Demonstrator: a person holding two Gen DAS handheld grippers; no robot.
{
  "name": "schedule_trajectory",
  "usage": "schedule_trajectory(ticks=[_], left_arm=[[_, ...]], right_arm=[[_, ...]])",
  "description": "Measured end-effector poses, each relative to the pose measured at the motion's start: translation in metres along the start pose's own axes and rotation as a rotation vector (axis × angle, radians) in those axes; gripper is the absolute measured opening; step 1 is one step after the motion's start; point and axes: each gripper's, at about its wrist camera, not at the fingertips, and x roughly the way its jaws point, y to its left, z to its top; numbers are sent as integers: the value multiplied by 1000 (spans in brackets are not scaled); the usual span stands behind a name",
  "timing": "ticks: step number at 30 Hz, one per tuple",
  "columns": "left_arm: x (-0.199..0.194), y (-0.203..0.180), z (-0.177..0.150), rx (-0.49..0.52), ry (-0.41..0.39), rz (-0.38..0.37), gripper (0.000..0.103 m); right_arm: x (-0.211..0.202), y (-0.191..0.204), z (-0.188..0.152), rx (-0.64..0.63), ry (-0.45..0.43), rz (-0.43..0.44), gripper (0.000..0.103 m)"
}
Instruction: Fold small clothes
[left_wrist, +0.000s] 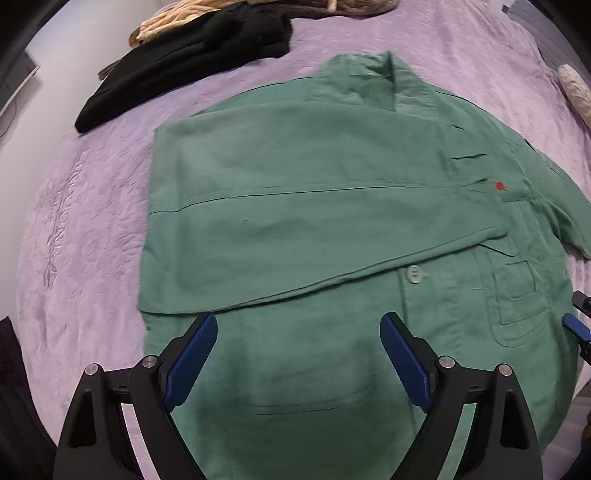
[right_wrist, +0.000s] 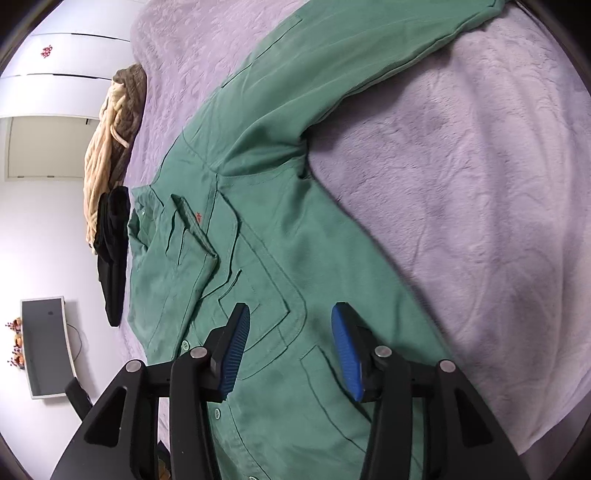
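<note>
A green shirt is spread flat on a purple blanket. It lies right under and ahead of the left claw. Seen from that claw, the shirt's long line runs away from the claw, with the collar at the far end and the bottom part close under the fingers. One side has been folded over the front, so a long fold edge is seen going across, just ahead of the blue pads. A pale button is seen ahead and a little to the right. The left claw's fingers are held wide apart, and nothing is pinched between them. Far ahead to the left, black clothes and a cream knit are piled. The right claw is held over the shirt's chest pocket, with its fingers apart and nothing gripped. From this claw, the collar is found ahead to the left. A long sleeve is stretched far ahead to the upper right, over the blanket.
</note>
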Motion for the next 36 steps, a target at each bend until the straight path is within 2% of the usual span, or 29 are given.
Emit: schedule_trajectory(ticks=[5, 10, 13, 22, 24, 25, 26, 34, 35, 36], left_arm=[[-1, -46, 5, 58, 21, -34, 91], [4, -78, 14, 91, 42, -48, 91], [8, -101, 19, 106, 53, -51, 91], [22, -154, 30, 165, 69, -51, 91], [23, -164, 31, 168, 74, -59, 91], [24, -170, 31, 170, 75, -63, 91], [25, -174, 31, 170, 75, -66, 91], [34, -212, 41, 106, 66, -114, 91], [34, -215, 42, 102, 63, -123, 101], [34, -219, 44, 99, 60, -131, 103]], right_arm=[[-13, -14, 20, 25, -29, 18, 62], [-31, -34, 50, 65, -78, 16, 63], [-45, -46, 71, 84, -124, 17, 69], [-86, -94, 137, 172, -243, 56, 69], [-91, -106, 151, 189, -257, 63, 70], [-92, -113, 158, 202, -259, 66, 79], [-93, -119, 163, 220, -261, 74, 82], [-97, -165, 195, 334, -322, 159, 82], [-96, -168, 199, 340, -324, 167, 82], [-93, -171, 204, 344, -327, 179, 82]])
